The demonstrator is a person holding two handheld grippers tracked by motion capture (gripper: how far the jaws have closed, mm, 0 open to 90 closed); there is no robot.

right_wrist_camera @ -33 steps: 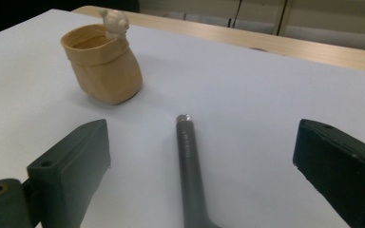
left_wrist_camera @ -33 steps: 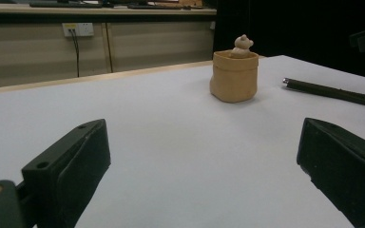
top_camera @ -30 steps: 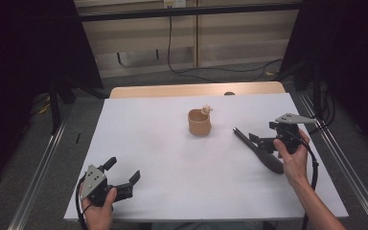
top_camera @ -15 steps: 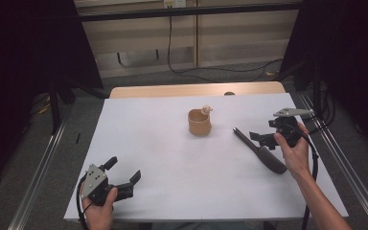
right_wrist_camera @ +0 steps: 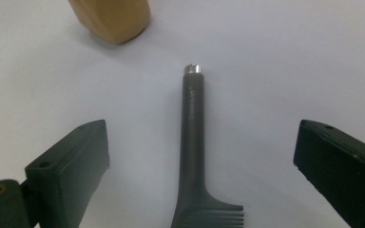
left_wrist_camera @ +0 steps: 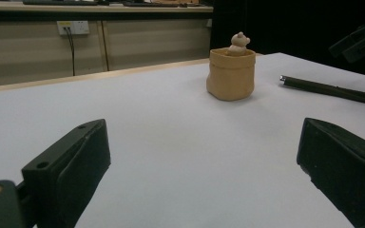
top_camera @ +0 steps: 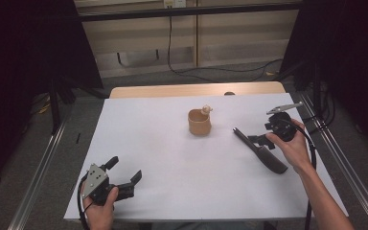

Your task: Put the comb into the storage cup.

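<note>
Right gripper [top_camera: 262,139] lifted off comb [top_camera: 261,150], drew back toward table's right edge. Jaws opened wide; comb handle now lay free between fingers [right_wrist_camera: 71,166], touching neither.

one comb [top_camera: 261,151], one tan pot [top_camera: 199,122], one small bear figure [top_camera: 205,110], two tongs.

In the right gripper view, the comb [right_wrist_camera: 193,156] runs off the bottom edge, its teeth mostly cut away, and the tan cup [right_wrist_camera: 111,16] is clipped by the top edge. The lettering along the comb's handle is too blurred to read.
</note>
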